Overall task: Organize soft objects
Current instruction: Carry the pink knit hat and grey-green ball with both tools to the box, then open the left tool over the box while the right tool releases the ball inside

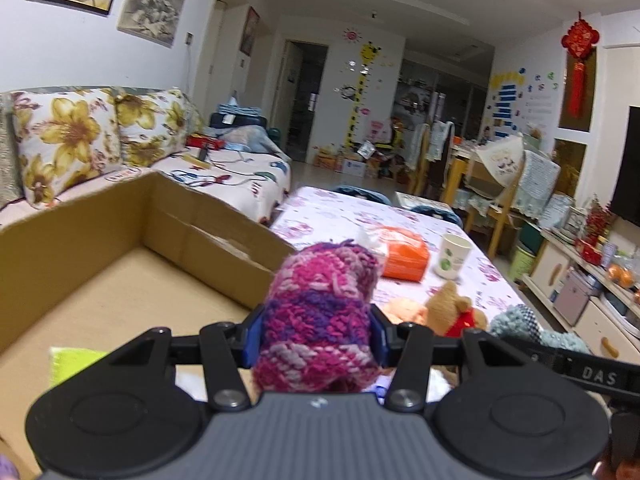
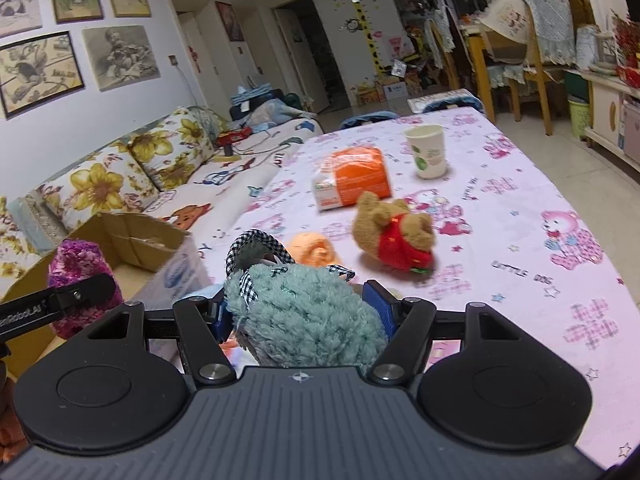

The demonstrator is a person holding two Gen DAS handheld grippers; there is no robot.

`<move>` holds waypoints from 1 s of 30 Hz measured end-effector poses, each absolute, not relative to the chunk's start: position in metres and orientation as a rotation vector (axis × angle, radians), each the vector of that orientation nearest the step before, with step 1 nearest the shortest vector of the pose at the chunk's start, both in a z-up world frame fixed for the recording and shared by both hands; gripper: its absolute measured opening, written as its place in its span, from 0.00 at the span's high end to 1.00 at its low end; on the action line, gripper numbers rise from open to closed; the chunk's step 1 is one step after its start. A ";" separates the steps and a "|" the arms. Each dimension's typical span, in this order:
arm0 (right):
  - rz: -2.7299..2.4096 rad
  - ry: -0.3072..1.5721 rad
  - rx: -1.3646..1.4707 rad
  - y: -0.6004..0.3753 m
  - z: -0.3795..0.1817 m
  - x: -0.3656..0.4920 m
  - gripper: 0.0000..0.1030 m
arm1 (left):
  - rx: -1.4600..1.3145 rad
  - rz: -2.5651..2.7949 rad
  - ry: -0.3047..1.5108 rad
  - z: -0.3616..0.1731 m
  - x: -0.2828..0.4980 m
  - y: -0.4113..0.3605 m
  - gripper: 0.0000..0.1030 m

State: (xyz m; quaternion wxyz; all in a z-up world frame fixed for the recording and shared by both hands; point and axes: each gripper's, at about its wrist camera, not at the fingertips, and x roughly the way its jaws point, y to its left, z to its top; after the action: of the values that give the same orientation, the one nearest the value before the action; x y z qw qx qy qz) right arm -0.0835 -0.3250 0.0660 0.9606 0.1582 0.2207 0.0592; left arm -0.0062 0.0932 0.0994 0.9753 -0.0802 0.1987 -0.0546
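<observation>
Over the pink printed tablecloth (image 2: 520,184), left tool (image 1: 316,336) clamps purple knit (image 1: 320,300), right tool (image 2: 304,312) teal plush (image 2: 304,312).

Right tongs (image 2: 304,312) clamping teal fluffy slipper (image 2: 308,320), teddy bear (image 2: 394,236) on the tablecloth (image 2: 520,184) beyond

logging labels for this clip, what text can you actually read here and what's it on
"DAS" on the right gripper's arm.
"LITTLE DOG" on the tablecloth.
"...enRobotAI", its start cut off, on the left gripper's arm.
Print on the orange pack and the paper cup: too blurred to read.
</observation>
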 end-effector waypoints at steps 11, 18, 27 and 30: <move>0.249 0.385 0.207 -0.264 0.087 -0.094 0.21 | -0.178 0.011 0.371 0.106 -0.011 0.129 0.51; 0.310 0.375 0.187 -0.219 0.092 -0.090 0.21 | -0.226 0.109 0.380 0.102 -0.009 0.163 0.51; 0.364 0.385 0.191 -0.180 0.098 -0.064 0.20 | -0.283 0.209 0.392 0.097 -0.003 0.189 0.50; 0.376 0.402 0.189 -0.169 0.097 -0.056 0.20 | -0.285 0.225 0.395 0.096 -0.004 0.192 0.50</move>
State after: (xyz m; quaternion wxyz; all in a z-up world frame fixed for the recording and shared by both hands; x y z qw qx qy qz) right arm -0.0556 -0.1686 0.0966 0.9580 0.0934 0.1980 0.1854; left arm -0.0036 0.1922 0.0963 0.9643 -0.1408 0.1949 0.1109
